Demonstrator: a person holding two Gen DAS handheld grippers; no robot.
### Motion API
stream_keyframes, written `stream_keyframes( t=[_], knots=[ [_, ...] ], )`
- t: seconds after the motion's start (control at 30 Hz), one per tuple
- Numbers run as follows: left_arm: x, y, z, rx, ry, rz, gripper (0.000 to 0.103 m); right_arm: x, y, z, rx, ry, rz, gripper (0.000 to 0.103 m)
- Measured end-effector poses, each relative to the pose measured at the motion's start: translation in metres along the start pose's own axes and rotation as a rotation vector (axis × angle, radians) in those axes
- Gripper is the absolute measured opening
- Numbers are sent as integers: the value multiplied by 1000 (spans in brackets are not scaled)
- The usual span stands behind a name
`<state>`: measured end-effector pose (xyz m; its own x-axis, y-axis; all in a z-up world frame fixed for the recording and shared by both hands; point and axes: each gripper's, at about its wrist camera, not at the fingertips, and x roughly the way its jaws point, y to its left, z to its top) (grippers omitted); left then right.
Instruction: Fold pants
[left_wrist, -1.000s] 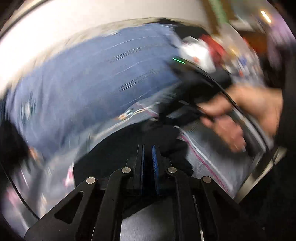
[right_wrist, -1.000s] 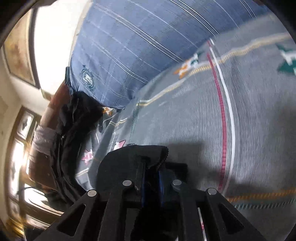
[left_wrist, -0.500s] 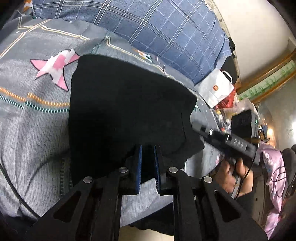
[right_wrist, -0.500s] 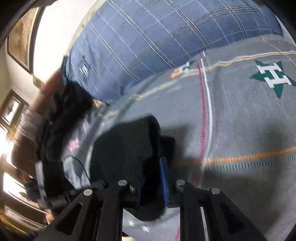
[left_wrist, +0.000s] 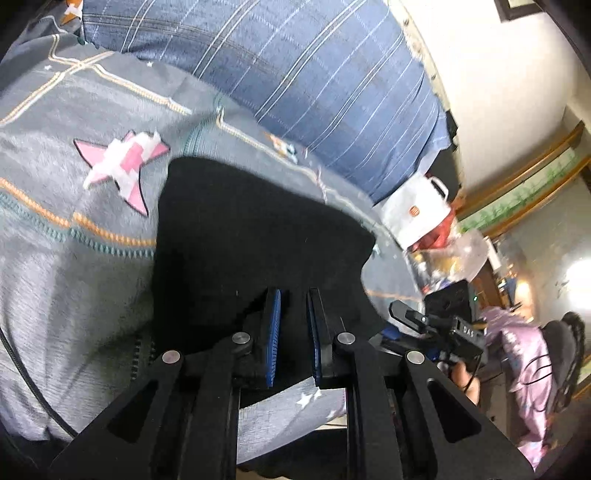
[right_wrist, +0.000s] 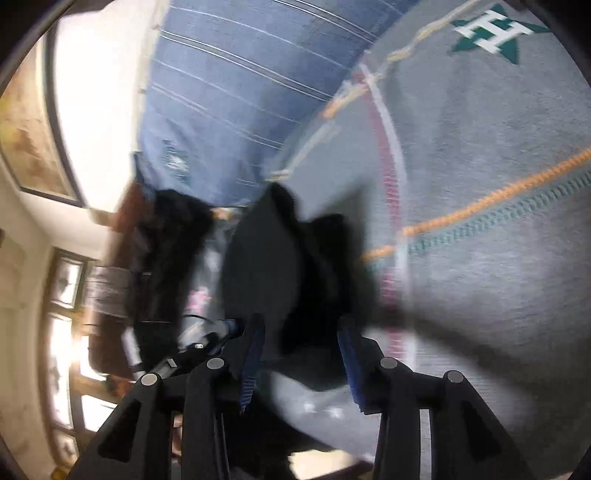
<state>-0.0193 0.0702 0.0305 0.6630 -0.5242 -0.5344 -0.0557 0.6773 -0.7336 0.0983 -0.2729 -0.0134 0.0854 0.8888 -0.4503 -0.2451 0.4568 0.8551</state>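
Observation:
The black pants lie folded flat on the grey patterned bedspread. My left gripper sits over their near edge with its jaws a little apart, and black cloth lies between the blue pads. Whether it still grips is unclear. In the blurred right wrist view the pants lie ahead, and my right gripper is open, jaws wide apart around the cloth's near end. The right gripper also shows in the left wrist view, held by a hand.
A blue plaid pillow lies along the far side of the bed. A white bag and clutter stand beyond the bed's right edge. A dark pile of clothes lies at the left in the right wrist view.
My right gripper has opened wide and let go of the pants. My left jaws have parted slightly. The pants were swung over and laid flat on the bedspread.

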Motion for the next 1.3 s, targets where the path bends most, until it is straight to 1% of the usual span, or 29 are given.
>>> stream_keyframes(
  t=[0.03,0.07,0.1,0.17,0.2,0.23,0.27,0.3,0.33,0.37,0.4,0.47,0.6,0.63,0.67,0.73,0.87,0.9,1.03,1.13,1.2,1.27,1.3],
  knots=[
    [-7,0,6,-3,-12,-12,11,0,4,0,-14,-4,13,46],
    [-12,0,11,-4,-22,-24,11,1,7,-1,-34,-3,1,48],
    [-19,-1,17,2,-37,-31,11,4,9,-2,-48,-2,-29,48],
    [-27,-1,26,24,-60,-22,22,10,6,-3,-23,21,-52,48],
    [-29,1,28,28,-73,-20,31,15,4,-4,-10,41,-57,48],
    [-30,4,30,27,-88,-14,34,18,4,-4,-10,51,-59,48],
    [-30,8,32,23,-102,5,34,19,7,-5,-28,55,-50,46],
    [-28,13,32,3,-100,11,34,18,12,-6,-57,42,-41,36],
    [-25,17,34,-23,-96,1,34,15,14,-6,-79,25,-39,28],
    [-24,18,35,-31,-100,-4,34,16,21,-5,-93,12,-46,17],
    [-23,18,36,-28,-106,-4,34,14,23,-6,-99,6,-44,15],
    [-22,16,38,-18,-118,-17,34,12,27,-12,-101,7,-13,13],
    [-24,16,40,-12,-140,-50,34,12,34,-35,-36,-22,152,13],
    [-24,17,40,-14,-144,-52,34,14,32,-42,-5,-35,167,13],
    [-25,17,40,-17,-148,-53,34,16,29,-47,17,-40,142,13],
    [-24,18,40,-22,-142,-51,34,23,20,-50,47,-40,55,13],
    [-25,15,39,-10,-141,-58,34,25,11,-44,99,-51,40,13],
    [-25,14,39,-5,-141,-60,34,25,11,-43,94,-51,35,13],
    [-22,11,38,15,-136,-56,34,17,21,-34,32,-102,34,12],
    [-20,11,38,12,-130,-51,34,17,9,-33,70,-102,-6,12],
    [-20,10,38,16,-132,-47,34,18,9,-33,56,-99,-50,12],
    [-21,8,38,30,-137,-52,34,16,11,-33,40,-100,-53,12],
    [-20,6,37,39,-136,-57,34,17,11,-34,30,-96,-68,12]
  ],
)
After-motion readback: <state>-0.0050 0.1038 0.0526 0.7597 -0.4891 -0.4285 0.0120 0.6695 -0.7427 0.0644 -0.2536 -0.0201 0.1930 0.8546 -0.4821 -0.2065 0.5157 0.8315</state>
